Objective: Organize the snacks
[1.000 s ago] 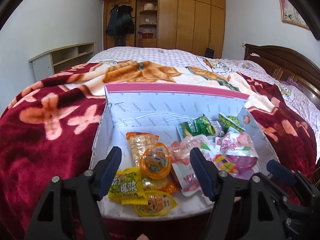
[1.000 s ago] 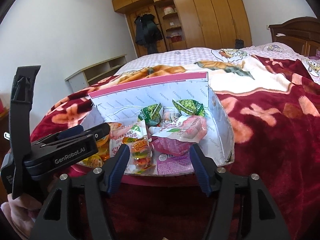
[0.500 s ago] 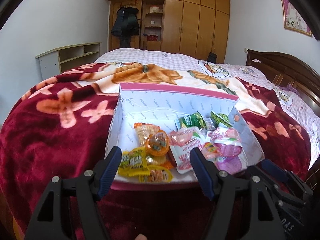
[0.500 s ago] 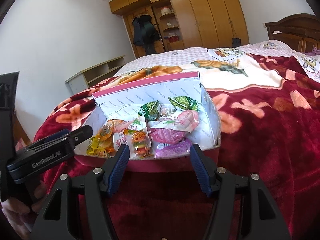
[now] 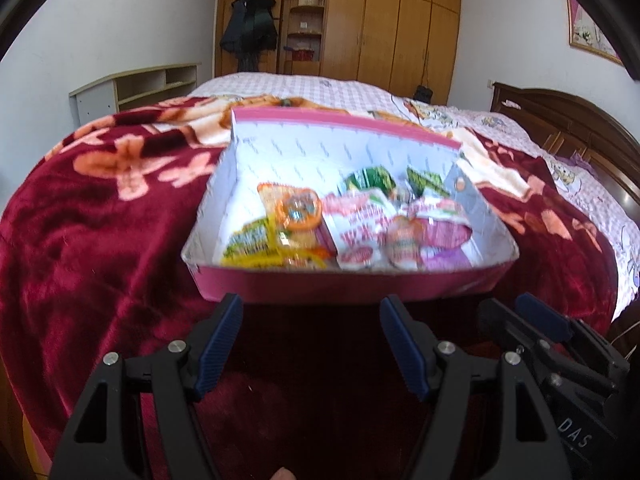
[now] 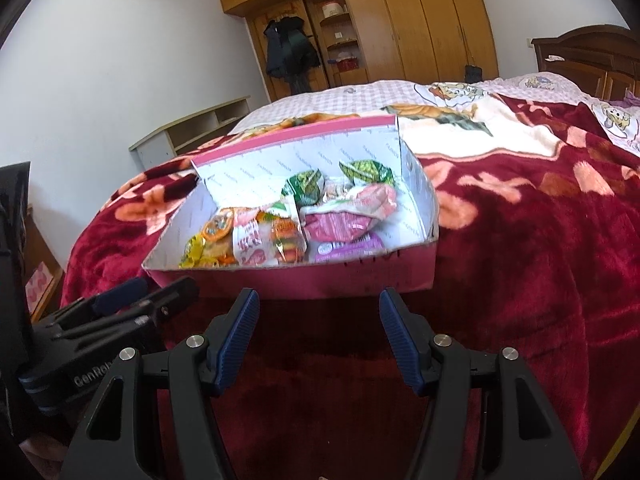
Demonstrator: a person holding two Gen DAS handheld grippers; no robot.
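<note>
A: Left wrist view: where is the box [image 5: 352, 284]?

B: On the red blanket [image 5: 92, 240] on the bed, just beyond the left gripper [image 5: 310, 320]. Its pink near wall faces the camera and its tall white back wall stands at the far side.

A: And the snacks?

B: Inside it, piled toward the near wall. A yellow pack [image 5: 250, 240] lies at the near left, an orange cup [image 5: 300, 212] just behind it, a pink bag [image 5: 440, 228] to the right, and green packs [image 5: 370, 178] at the far side. This view is blurred, so print on the wrappers is unreadable.

A: The fingers?

B: The left gripper's fingers stand apart with nothing between them, hanging over the blanket short of the box. The right wrist view shows the right gripper [image 6: 318, 316] the same way: spread, empty, close to the near wall of the box without touching it.

A: Do the two grippers meet?

B: No. The left one shows at the near left of the right wrist view, apart from the right one.
</note>
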